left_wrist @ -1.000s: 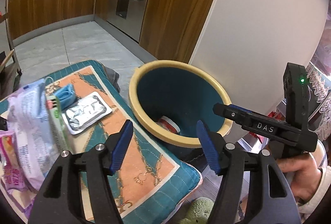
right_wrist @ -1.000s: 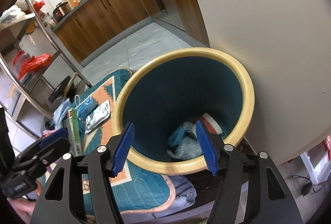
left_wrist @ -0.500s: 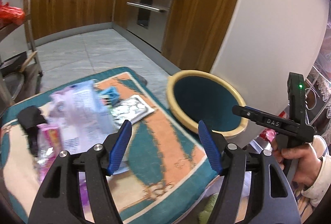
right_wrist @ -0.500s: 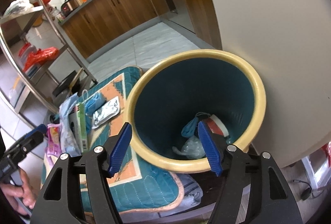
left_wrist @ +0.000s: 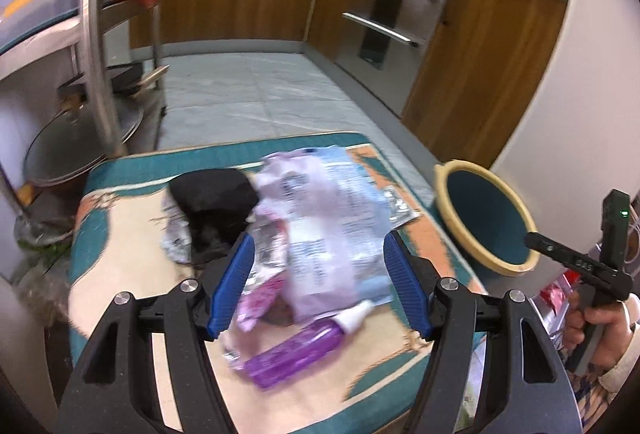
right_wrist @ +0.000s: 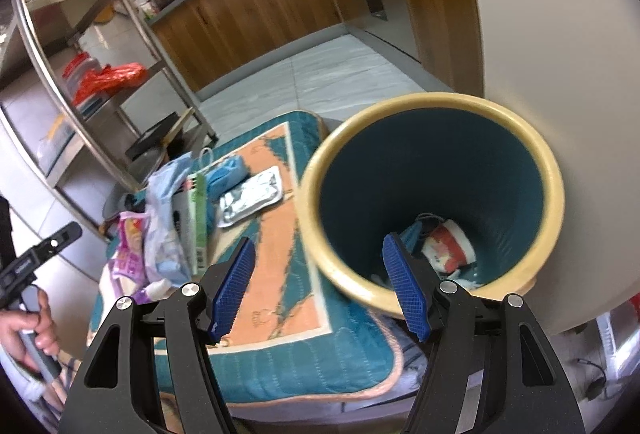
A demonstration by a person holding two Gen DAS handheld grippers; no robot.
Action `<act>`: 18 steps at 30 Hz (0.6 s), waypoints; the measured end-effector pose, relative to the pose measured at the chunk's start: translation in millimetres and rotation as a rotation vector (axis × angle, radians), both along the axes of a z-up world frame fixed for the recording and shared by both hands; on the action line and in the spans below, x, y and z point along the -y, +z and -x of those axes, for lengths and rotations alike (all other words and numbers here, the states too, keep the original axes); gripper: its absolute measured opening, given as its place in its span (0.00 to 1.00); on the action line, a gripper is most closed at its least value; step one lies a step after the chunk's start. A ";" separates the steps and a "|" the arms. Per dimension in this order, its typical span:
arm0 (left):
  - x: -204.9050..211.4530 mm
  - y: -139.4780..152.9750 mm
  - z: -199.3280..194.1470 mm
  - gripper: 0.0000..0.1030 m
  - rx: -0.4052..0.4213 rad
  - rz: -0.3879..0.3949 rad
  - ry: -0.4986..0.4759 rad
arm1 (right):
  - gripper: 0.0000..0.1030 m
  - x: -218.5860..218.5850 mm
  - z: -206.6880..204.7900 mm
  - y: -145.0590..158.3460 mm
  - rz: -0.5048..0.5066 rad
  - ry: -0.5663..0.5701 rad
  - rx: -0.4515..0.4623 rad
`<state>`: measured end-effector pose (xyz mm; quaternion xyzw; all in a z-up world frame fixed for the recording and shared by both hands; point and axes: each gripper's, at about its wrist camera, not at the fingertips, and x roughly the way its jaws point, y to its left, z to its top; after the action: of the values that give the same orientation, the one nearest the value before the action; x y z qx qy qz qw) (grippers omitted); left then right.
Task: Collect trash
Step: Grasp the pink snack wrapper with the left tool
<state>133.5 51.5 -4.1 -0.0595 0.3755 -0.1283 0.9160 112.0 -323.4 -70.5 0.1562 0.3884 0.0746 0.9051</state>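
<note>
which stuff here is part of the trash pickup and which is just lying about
Job:
bin
purple bottle
pale plastic bag
pink wrapper
foil blister pack
blue mask
left gripper, open

Lying about:
metal rack
red bag
pot lid

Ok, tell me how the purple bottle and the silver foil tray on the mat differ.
The purple bottle is a translucent cylinder with a white cap, lying on its side; the silver foil tray is flat, rectangular and crinkled. The bottle lies at the mat's end far from the bin, the tray right beside the bin. Both rest on the mat, untouched by either gripper.
</note>
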 end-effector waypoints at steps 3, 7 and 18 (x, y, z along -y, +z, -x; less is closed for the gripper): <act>-10.1 -11.6 -2.4 0.65 -0.034 -0.009 0.008 | 0.66 -10.1 -1.3 3.1 -0.002 0.020 0.002; -9.7 -34.1 -5.4 0.65 -0.102 -0.026 -0.008 | 0.66 -21.6 -3.5 4.4 0.006 0.045 0.001; -34.1 -80.2 -26.3 0.65 -0.275 0.045 0.058 | 0.66 -42.4 -5.5 4.8 0.022 0.082 -0.010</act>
<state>159.8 85.6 -84.3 -0.1080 0.4926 -0.1006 0.8577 117.5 -281.0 -65.7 0.1308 0.3996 0.1066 0.9010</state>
